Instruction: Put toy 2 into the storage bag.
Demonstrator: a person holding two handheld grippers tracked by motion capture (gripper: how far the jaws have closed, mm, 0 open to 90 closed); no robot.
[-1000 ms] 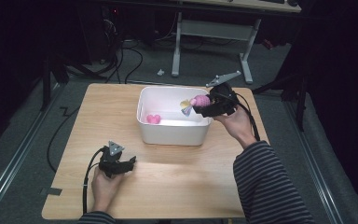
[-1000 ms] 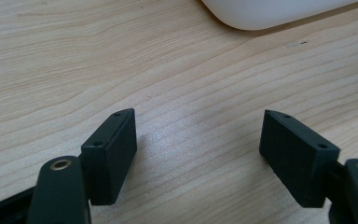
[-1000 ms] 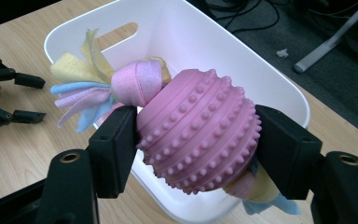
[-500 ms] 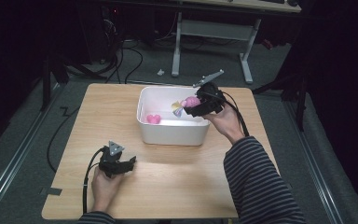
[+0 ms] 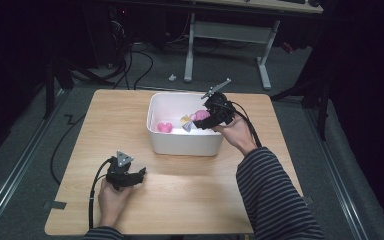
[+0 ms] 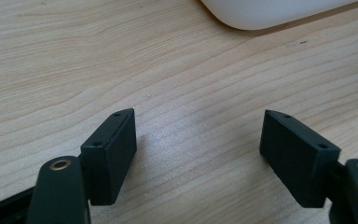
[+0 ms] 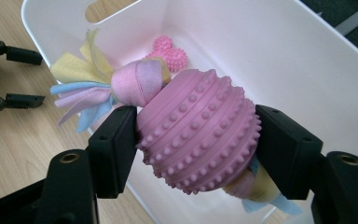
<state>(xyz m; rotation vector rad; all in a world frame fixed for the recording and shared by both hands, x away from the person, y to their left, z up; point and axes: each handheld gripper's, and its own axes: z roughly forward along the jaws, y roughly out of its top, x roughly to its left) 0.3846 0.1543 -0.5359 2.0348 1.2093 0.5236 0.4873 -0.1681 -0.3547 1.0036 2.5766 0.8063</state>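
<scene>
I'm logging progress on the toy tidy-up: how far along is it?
Done: a pink heart toy already lies in the white bin. In hand: the right gripper is shut on a pink studded ball toy with fabric tassels, held over the bin and not yet released. The left gripper rests open on the table. Left: letting the ball go into the bin.

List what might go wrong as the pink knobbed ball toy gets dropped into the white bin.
1. The right gripper clamps only the round knobbed middle of the pink ball toy; it may roll out early.
2. The toy's fabric tassels hang by the white bin wall and might drape over the rim.
3. A small pink heart toy already lies inside; the ball may bounce off it.
</scene>
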